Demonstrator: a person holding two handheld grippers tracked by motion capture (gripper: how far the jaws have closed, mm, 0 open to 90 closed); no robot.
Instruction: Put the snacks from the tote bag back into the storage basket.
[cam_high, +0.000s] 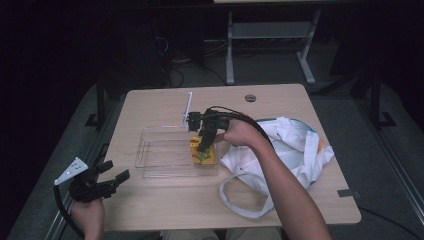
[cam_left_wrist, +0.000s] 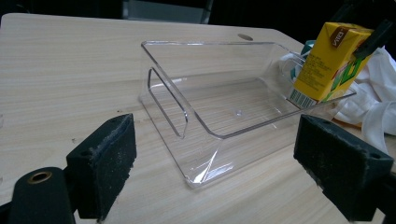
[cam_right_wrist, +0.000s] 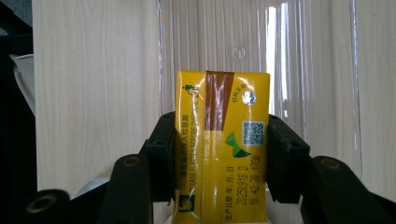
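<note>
right gripper (cam_high: 204, 146) pinches a yellow drink carton (cam_right_wrist: 221, 144) at the right end of the clear plastic bin (cam_left_wrist: 163, 100), carton bottom possibly touching its floor, while the left gripper (cam_high: 112, 176) sits spread near the table's (cam_high: 165, 210) front-left edge.

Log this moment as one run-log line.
right gripper: shut on yellow drink carton | carton: over clear bin's end | left gripper: open, idle

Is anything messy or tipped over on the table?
Nothing is spilled or broken. The yellow drink carton leans at a tilt at the end of the clear plastic bin, but only because the right gripper holds it there. The white cloth bag lies crumpled beside the bin.
</note>
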